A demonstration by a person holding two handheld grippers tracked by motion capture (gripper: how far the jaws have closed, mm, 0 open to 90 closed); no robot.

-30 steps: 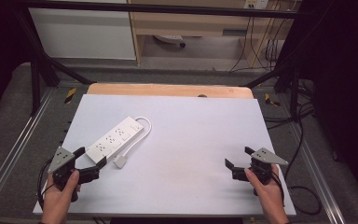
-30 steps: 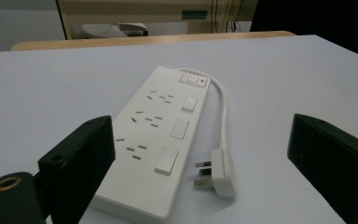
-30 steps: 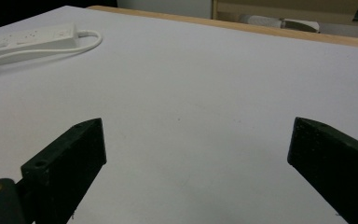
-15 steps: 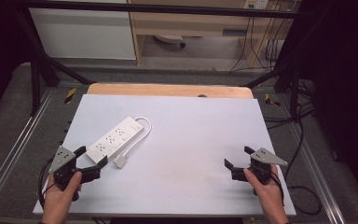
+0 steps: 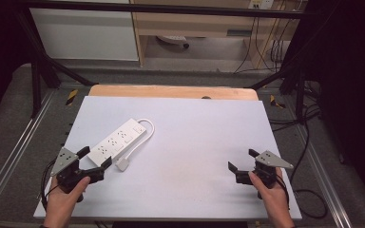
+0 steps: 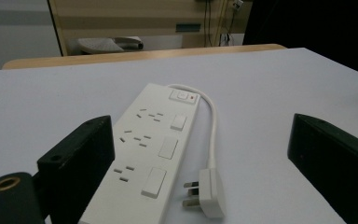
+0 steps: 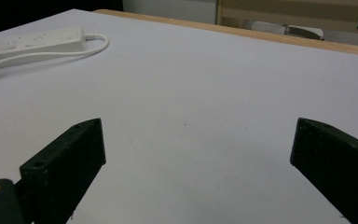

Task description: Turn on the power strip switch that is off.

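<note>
White power strip [image 5: 115, 141] lying flat and slantwise on the left half of the tabletop [image 5: 195, 128], its cord [image 5: 140, 137] looping from the far end back to a plug [image 5: 123, 164] resting beside the near end. Left gripper [image 5: 95, 160], jaws spread wide, just short of the strip's near end. Right gripper [image 5: 242, 161], jaws likewise apart, near the front right corner, well apart from the strip.

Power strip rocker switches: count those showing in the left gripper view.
3, in a row along the power strip: near end, middle, far. None seem hidden.
</note>
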